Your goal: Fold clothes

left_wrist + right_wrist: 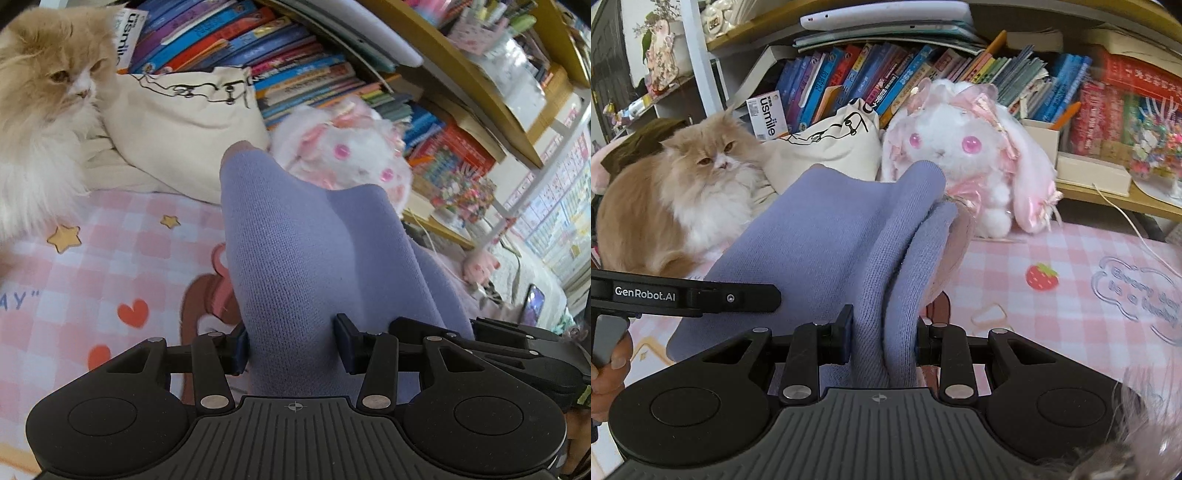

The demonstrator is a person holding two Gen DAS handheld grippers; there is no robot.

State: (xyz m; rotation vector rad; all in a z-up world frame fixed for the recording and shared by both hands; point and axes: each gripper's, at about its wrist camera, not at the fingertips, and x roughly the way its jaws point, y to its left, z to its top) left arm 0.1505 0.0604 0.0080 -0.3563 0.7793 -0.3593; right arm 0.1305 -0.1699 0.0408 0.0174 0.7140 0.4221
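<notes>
A lavender knit garment [295, 258] is lifted off the pink checked table cover [110, 266]. My left gripper [293, 343] is shut on a thick fold of it, cloth bulging up between the blue pads [343, 343]. In the right wrist view the same garment [831, 236] arches up in several folds, with my right gripper [882, 336] shut on a bunched edge. The left gripper's black body [701, 295] reaches in from the left and holds the garment's other side. A pale pink layer [956, 251] shows under the lavender cloth.
A fluffy orange and white cat [679, 195] sits on the table at the left, close to the garment. A cream tote bag [831, 147] and a white rabbit plush [964, 155] stand behind it. Bookshelves [923, 74] fill the back. A hand [609, 369] grips the left tool.
</notes>
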